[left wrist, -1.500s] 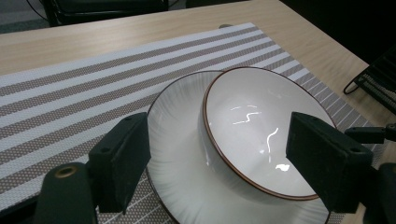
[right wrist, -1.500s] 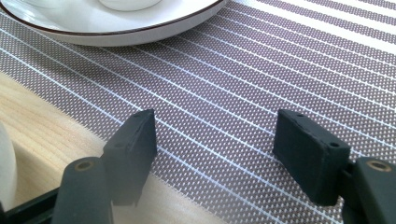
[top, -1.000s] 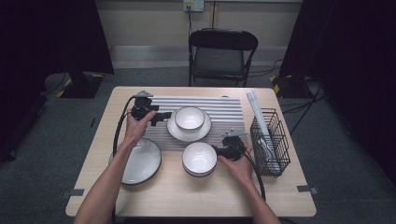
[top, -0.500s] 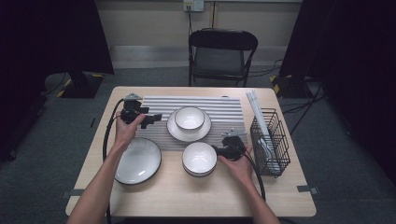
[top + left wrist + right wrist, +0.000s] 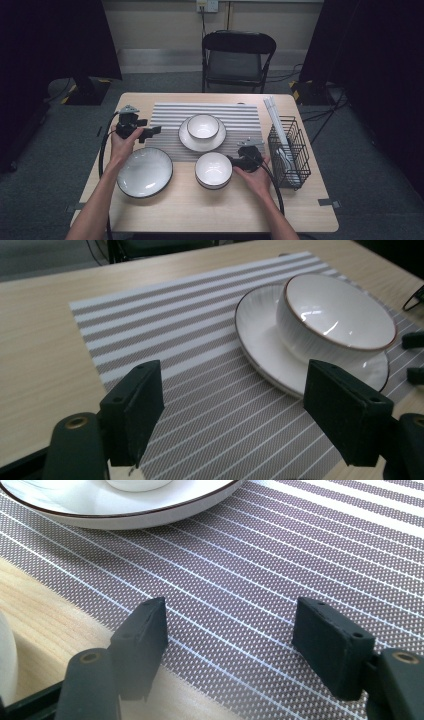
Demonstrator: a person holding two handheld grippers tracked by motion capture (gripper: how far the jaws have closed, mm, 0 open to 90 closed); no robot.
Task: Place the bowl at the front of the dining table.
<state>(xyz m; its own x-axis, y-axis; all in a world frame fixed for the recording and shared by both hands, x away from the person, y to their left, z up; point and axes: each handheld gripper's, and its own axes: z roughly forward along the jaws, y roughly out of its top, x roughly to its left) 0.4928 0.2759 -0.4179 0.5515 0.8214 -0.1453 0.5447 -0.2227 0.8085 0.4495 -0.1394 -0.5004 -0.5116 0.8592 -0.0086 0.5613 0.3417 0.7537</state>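
L gripper (image 5: pixel 154 131) sits over the left edge of the striped mat (image 5: pixel 165 120), held in the left hand (image 5: pixel 122 142). Its jaws stand wide apart w/ nothing between them, just mat under them. In the left gripper view the L gripper (image 5: pixel 232 405) looks across the mat (image 5: pixel 190 370) at a small bowl (image 5: pixel 335 315) standing in a white plate (image 5: pixel 260 340). Bowl & plate are near the jaws but not touching them.

R gripper (image 5: pixel 231 161) is in the right hand (image 5: pixel 255 175), low by the near edge of the mat. Jaws also wide apart, nothing held. It's just beside a 2nd white bowl (image 5: pixel 213 170) on the bare table (image 5: pixel 200 210), can't tell if it touches. In the right gripper view the R gripper (image 5: pixel 230 630) hangs over the mat's edge (image 5: pixel 280 565), w/ the plate rim (image 5: pixel 150 507) farther off.

Near the left hand lies a big flat plate w/ dark rim (image 5: pixel 145 171), on the wood, close to the mat. The bowl on the plate (image 5: pixel 202 126) is mid mat. At the right side stands a black wire basket (image 5: pixel 289 152) w/ white sticks (image 5: pixel 277 120) in it. Behind the table is a dark folding chair (image 5: pixel 237 55).
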